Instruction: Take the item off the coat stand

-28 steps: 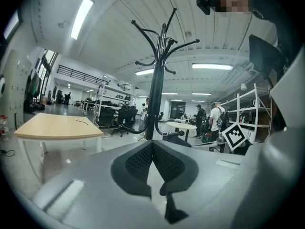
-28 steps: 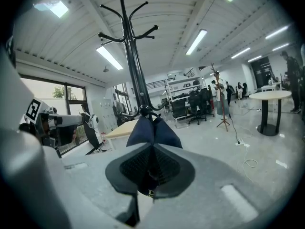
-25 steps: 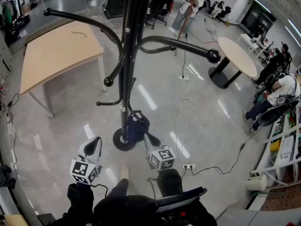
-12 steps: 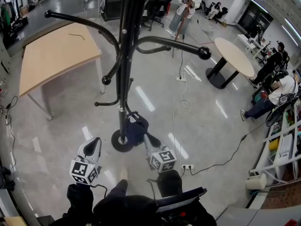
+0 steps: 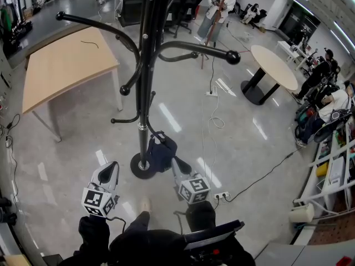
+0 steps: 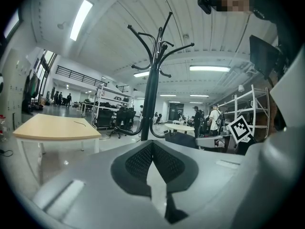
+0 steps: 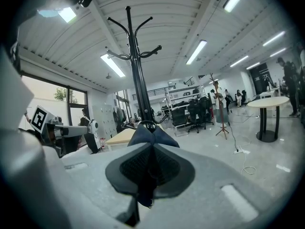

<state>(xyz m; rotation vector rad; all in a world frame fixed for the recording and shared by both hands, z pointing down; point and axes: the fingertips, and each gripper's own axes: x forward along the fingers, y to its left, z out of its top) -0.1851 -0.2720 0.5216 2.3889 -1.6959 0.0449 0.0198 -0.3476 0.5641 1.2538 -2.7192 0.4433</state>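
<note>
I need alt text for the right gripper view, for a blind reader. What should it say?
The right gripper is shut on a dark blue fabric item, seen close up along the jaws. Behind it stands a tall black coat stand.

bright ceiling strip lights (image 6: pixel 84 18) glare off glossy floor (image 5: pixel 169 115), fisheye-warped edges.
</note>
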